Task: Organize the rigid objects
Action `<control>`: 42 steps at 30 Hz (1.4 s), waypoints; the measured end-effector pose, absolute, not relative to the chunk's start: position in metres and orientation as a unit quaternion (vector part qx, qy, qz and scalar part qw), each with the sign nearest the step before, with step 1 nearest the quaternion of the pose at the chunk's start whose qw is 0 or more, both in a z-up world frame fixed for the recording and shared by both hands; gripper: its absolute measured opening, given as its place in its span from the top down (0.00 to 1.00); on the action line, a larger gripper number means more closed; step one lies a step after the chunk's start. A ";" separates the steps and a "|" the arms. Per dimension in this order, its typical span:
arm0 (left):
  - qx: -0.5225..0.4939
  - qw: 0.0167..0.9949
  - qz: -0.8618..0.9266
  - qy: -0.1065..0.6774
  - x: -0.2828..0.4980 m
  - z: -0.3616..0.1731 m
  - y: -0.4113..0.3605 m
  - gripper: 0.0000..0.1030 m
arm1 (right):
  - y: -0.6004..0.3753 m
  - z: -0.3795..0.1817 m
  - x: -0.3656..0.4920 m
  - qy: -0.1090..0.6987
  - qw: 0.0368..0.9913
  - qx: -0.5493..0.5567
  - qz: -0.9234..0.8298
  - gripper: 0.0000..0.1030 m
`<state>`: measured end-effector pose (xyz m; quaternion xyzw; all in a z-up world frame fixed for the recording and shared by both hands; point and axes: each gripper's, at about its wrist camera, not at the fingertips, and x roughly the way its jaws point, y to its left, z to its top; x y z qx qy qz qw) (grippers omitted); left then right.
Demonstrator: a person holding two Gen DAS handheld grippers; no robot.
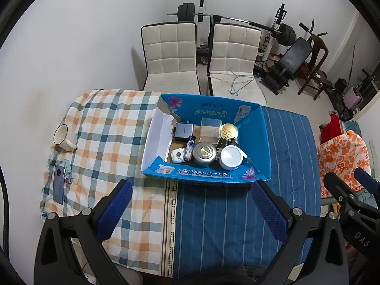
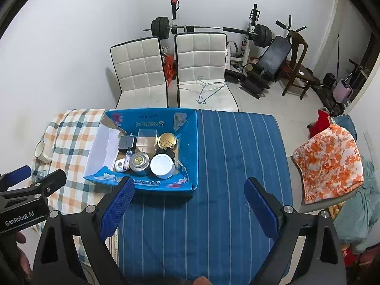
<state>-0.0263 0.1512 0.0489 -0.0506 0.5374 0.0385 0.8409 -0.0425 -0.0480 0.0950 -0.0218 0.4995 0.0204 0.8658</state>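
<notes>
Above the near edge of the counter, you've got both tools level and side by side, aimed at the blue box (image 1: 253, 128). Your left tool (image 1: 191, 210) is spread wide, nothing between its pads, touching nothing. Your right tool (image 2: 188, 210) is released just as wide over the blue striped cloth (image 2: 225, 166). The box holds the silver tin (image 1: 204, 153), white jar (image 1: 230, 157) and gold lid (image 1: 229, 130); a mug (image 1: 64, 137) and phone (image 1: 59, 182) lie out on the checked cloth (image 1: 111, 128).
</notes>
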 end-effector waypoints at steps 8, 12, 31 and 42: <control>-0.047 0.840 0.042 0.539 -0.023 0.045 0.154 0.00 | -0.049 0.088 -0.040 0.506 0.862 -0.025 0.018 0.07; -0.046 0.841 0.044 0.537 -0.023 0.045 0.153 0.00 | -0.050 0.088 -0.039 0.504 0.863 -0.026 0.018 0.07; -0.043 0.839 0.046 0.540 -0.022 0.041 0.151 0.00 | -0.053 0.083 -0.043 0.500 0.865 -0.023 -0.005 0.07; -0.039 0.837 0.044 0.545 -0.020 0.031 0.153 0.00 | -0.055 0.073 -0.041 0.510 0.860 -0.023 -0.007 0.07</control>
